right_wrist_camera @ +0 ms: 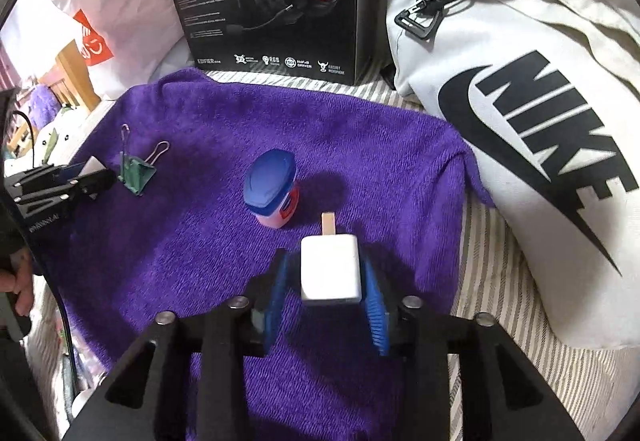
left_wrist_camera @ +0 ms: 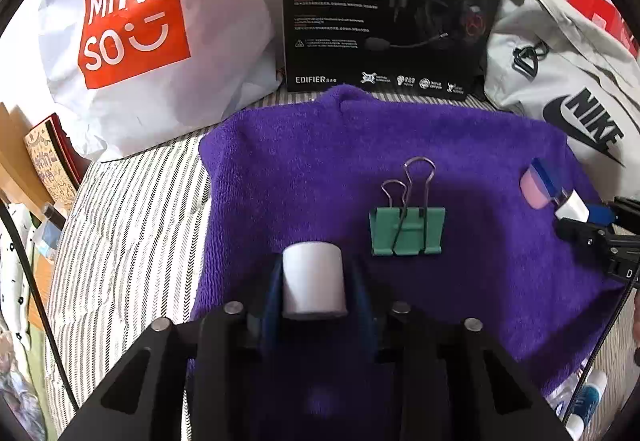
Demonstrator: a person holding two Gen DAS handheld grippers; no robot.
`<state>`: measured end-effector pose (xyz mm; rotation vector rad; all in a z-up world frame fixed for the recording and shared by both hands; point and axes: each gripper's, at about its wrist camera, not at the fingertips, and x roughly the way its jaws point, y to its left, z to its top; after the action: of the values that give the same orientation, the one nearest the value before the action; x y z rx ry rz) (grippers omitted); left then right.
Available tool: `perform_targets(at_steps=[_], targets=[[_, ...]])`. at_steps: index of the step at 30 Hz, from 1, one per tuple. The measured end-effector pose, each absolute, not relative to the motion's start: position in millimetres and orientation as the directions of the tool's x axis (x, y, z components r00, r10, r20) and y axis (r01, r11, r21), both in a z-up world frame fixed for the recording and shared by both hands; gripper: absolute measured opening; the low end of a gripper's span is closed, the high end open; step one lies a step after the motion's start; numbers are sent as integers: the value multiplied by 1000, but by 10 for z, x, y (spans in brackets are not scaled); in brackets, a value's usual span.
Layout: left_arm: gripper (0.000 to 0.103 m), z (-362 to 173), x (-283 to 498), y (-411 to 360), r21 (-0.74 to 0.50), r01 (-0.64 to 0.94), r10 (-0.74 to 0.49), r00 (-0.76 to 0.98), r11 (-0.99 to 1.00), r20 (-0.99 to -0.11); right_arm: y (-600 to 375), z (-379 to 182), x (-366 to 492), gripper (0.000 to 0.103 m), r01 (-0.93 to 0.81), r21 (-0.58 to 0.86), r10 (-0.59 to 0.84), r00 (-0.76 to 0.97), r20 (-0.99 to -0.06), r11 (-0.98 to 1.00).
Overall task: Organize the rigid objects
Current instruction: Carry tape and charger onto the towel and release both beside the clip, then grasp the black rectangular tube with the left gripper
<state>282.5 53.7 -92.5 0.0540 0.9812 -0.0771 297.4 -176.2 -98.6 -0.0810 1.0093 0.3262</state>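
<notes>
A purple towel point(left_wrist_camera: 300, 161) lies spread over a striped sheet. A white cylinder point(left_wrist_camera: 314, 277) stands on it between the fingers of my left gripper point(left_wrist_camera: 316, 281); the pads sit just off its sides, so the gripper is open. In the right wrist view a white charger block point(right_wrist_camera: 331, 269), one prong pointing away, rests between the blue pads of my right gripper point(right_wrist_camera: 330, 281), with a clear gap on its left side: open. A green binder clip point(left_wrist_camera: 406, 231) and a pink jar with a blue lid point(right_wrist_camera: 272, 193) lie on the towel between the two grippers.
A black headset box point(left_wrist_camera: 392, 1) stands behind the towel. A white shopping bag with an orange logo point(left_wrist_camera: 140, 33) is at the back left and a pale Nike bag point(right_wrist_camera: 520, 121) at the right. The striped sheet point(left_wrist_camera: 132, 221) shows around the towel. A hand point(right_wrist_camera: 20, 289) holds the left gripper.
</notes>
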Motion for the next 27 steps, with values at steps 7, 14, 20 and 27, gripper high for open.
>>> perform_targets(at_steps=[7,14,20,27], targets=[[56,-907,2670,444,-13,104,-66,519,994,-852,-1771,-905,2797,51,-297,51,191,466,-864,953],[56,-666,2328,449,-71,90,-108,526,993,-844,-1955,-629,2384,57,-246,131,239,486,-841,960],[56,-556,1880,441,-83,105,-126,532,991,-837,-2031,-410,1843,59,-224,190,281,509,-814,956],[57,-626,1378,471,-94,102,-134,511,990,-849,-1943,-373,1378,61,-206,183,265,517,-814,961]])
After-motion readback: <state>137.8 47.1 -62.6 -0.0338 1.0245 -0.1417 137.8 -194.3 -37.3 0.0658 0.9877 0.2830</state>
